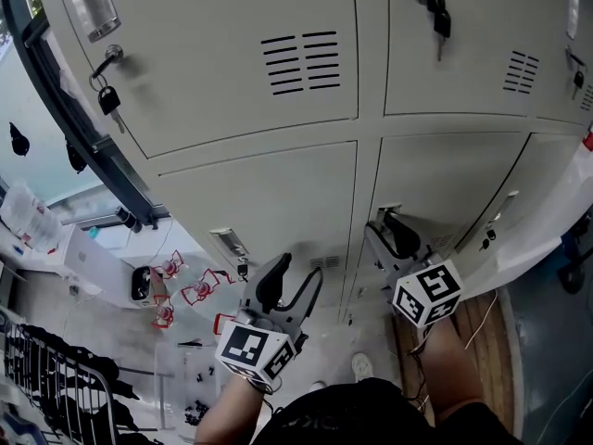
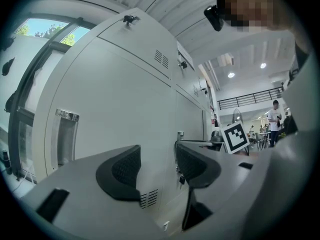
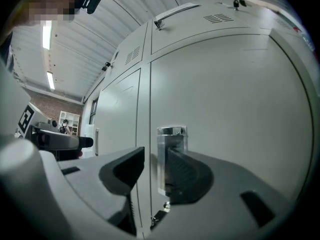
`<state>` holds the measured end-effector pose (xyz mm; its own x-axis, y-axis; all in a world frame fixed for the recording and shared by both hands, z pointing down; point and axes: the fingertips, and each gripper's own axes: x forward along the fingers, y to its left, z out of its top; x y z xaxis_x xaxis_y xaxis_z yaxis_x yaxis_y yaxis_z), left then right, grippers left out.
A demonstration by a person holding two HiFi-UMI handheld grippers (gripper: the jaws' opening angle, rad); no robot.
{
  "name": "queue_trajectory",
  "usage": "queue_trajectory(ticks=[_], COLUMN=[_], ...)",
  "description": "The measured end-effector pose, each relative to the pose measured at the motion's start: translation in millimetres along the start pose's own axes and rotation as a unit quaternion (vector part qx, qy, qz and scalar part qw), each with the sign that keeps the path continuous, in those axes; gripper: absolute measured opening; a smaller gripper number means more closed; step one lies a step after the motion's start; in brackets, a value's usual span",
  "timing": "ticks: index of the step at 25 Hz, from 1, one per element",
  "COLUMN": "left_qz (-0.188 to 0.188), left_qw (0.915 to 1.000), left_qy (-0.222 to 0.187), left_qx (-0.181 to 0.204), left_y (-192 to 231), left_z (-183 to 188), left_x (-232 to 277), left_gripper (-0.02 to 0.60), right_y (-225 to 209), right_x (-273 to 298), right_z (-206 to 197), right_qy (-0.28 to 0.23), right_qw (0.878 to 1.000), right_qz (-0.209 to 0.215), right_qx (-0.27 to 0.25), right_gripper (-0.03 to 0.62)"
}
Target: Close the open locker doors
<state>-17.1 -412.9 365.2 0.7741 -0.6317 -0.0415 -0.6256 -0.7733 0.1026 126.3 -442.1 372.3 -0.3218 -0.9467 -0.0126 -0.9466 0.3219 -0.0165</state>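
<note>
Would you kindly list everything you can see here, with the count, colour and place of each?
Locker doors: several, pale grey, filling the upper part of the head view.
Keys: three, black-headed, hanging from upper-row locks.
Recessed handle: one, metal, on a locker door in the right gripper view.
Red items: a few, on the floor at left; kind unclear.
Wire rack: one, black, bottom left corner.
Left tongs: one, grey with black pads, open, empty.
Right tongs: one, same colours, open, aimed at that handle.
</note>
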Motion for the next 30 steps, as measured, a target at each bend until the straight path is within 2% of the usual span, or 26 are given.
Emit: queue_trajectory(ticks=[19, 30], left_qz=[-0.018, -0.061], left_qw=[0.9998, 0.9979], left_qy=[-0.011, -0.014], left_qx=[-0.006, -0.017], left_y=[-18, -44], left_z=[4, 1], left_x=[-1, -25], left_gripper=[0.232, 0.219], right_y=[-17, 23], right_x=[-41, -91], right_z=[9, 9], right_qy=[-0.003, 0.001], right_qw=[0.999, 0.998], right_qz=[-0.034, -0.059], right_qx=[0.009, -0.002], right_gripper=[0.135, 0.135])
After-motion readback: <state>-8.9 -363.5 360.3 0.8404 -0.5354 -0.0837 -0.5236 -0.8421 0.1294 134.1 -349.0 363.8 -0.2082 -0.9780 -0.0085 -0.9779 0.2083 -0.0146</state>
